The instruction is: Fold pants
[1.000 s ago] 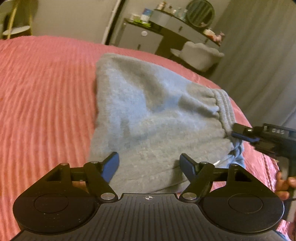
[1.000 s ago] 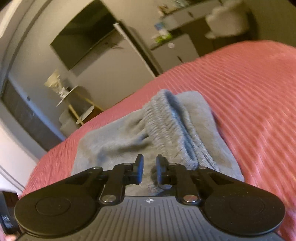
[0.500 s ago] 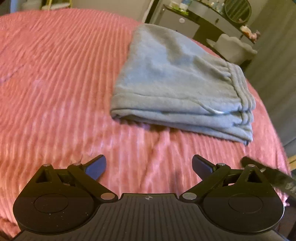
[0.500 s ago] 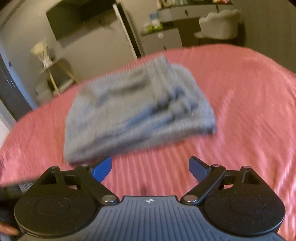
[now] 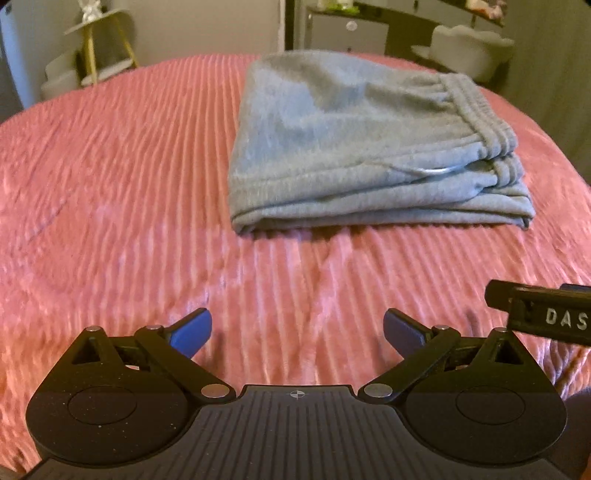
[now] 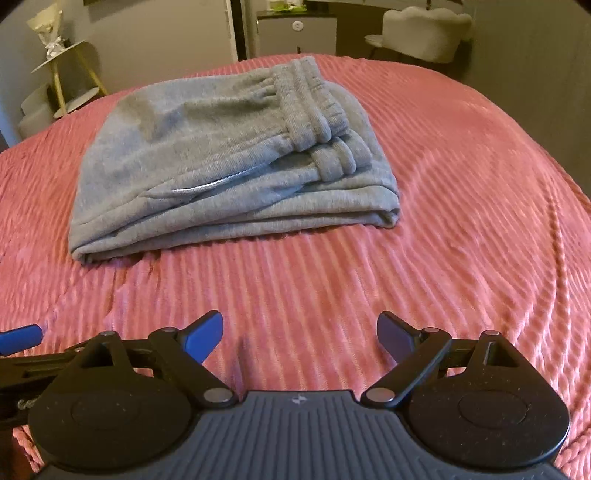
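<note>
While the folded pants (image 5: 354,147) lie on the bed (image 5: 110,184), the left gripper (image 5: 297,330) and right gripper (image 6: 299,332) hover near them with jaws wide apart and empty.

Left wrist cam sits behind the left hand-held gripper (image 5: 297,332), angled down over the pink bed (image 5: 110,184), folded grey pants (image 5: 351,147) ahead and a bit right, near but apart. Right wrist cam does the same from behind the right hand-held gripper (image 6: 299,334), pants (image 6: 221,155) ahead and a bit left. Both views share pants, bedspread, the side table (image 5: 99,44) and the chair (image 6: 424,33). Each cam catches the other gripper at its frame edge.
</note>
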Motion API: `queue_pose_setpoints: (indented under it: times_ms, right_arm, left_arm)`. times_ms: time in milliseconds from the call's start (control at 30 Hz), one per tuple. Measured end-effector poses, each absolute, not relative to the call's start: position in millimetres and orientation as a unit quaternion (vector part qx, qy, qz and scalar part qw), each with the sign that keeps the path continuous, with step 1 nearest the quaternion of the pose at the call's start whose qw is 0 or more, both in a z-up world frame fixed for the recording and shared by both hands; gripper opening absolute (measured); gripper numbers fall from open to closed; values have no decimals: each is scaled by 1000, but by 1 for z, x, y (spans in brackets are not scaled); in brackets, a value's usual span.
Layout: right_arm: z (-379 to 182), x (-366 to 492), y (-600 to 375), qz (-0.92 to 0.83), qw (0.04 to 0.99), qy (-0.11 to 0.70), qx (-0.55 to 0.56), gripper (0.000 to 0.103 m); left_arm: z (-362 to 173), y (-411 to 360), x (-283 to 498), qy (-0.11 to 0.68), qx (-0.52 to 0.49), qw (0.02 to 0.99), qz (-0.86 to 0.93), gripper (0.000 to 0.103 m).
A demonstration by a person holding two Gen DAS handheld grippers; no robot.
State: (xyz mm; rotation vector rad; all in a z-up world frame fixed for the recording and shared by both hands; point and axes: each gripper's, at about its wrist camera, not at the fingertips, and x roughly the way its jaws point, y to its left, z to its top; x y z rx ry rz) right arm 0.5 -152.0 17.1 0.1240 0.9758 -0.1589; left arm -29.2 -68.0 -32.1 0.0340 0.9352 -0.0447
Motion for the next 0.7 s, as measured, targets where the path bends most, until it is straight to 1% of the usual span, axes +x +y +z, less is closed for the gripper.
queue_pose_setpoints:
  times_ms: [167,367,567,700]
  right_arm:
    - [26,-5,-150,-86,888,449,55,91]
    - [30,2,-148,-82,891,444,51,91]
    - [28,13,-137,-94,895,435,3,91]
    - [20,18,-135,-92,891,445,-6,91]
  left_arm:
    - [-28,-69,-25,444,17,896,-32,102]
    - [-14,-67,-21,402,14,915,-28,102]
    - [-25,-67,-6,431,16,902,-33,102]
    - [-31,-65,3,445,2,895,-28,102]
